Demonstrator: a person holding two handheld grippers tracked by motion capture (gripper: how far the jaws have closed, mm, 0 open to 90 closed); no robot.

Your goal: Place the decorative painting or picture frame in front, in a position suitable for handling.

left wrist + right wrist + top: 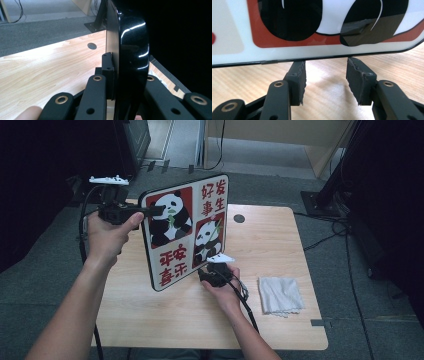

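Gripping the upper left edge of a panda board (185, 230), the left gripper (156, 211) is clamping it between both jaws; in the left gripper view the jaws are pressing on either side of the glossy black rim of the board (130, 50), one pad on the printed face, the other behind it. The board is standing on edge on the wooden table (260, 250), tilting back a little, its lower corner resting on the tabletop near the front middle. Its face is showing two pandas on red squares and red characters on white.

The right gripper (216, 268) is sitting low at the board's bottom right edge, held in the person's right hand (222, 287). In the right gripper view its jaws are standing partly apart, nothing between the pads (298, 80), the tips just under the lower rim of the board (317, 30); whether they are touching it is unclear.

A white cloth (280, 295) is lying flat on the table, right of the right hand, apart from the board.
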